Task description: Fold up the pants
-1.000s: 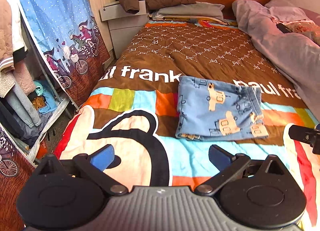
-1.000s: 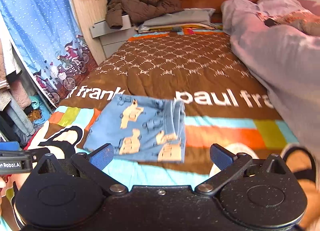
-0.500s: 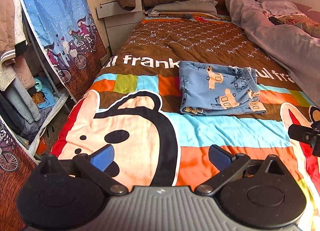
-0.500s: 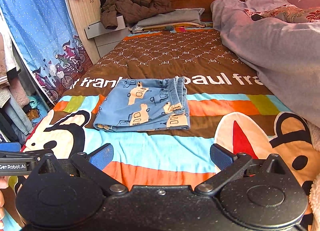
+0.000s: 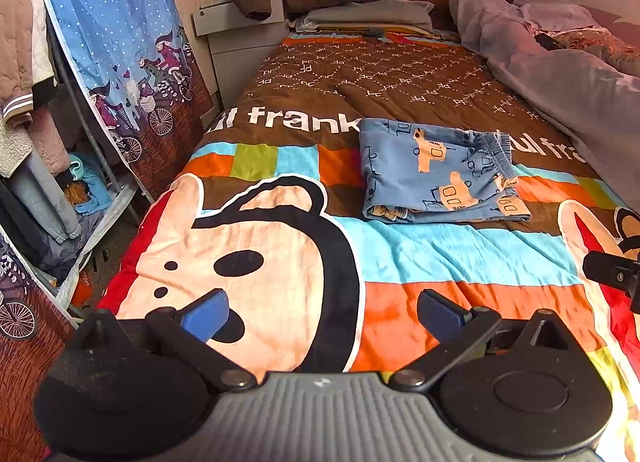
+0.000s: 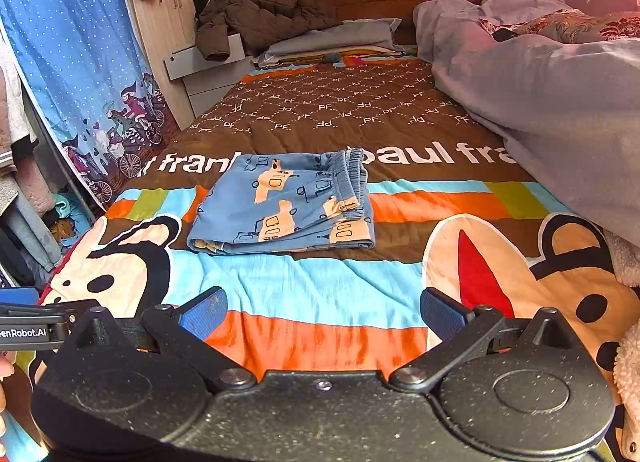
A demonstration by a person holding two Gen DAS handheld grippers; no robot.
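Lying folded on the bedspread [image 5: 460,254], the pants [image 5: 436,171] rest untouched; left gripper [image 5: 320,312] and right gripper [image 6: 322,312] both gape wide, empty.

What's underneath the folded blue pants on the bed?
The folded blue pants lie on the cartoon-print blanket, across its brown band and white lettering. The part of the lettering beneath them is covered; anything else there cannot be seen.

We see folded blue pants [image 6: 282,207] lying flat on a colourful cartoon bedspread [image 6: 320,286], well beyond our right gripper [image 6: 323,312], its blue-padded jaws spread wide.
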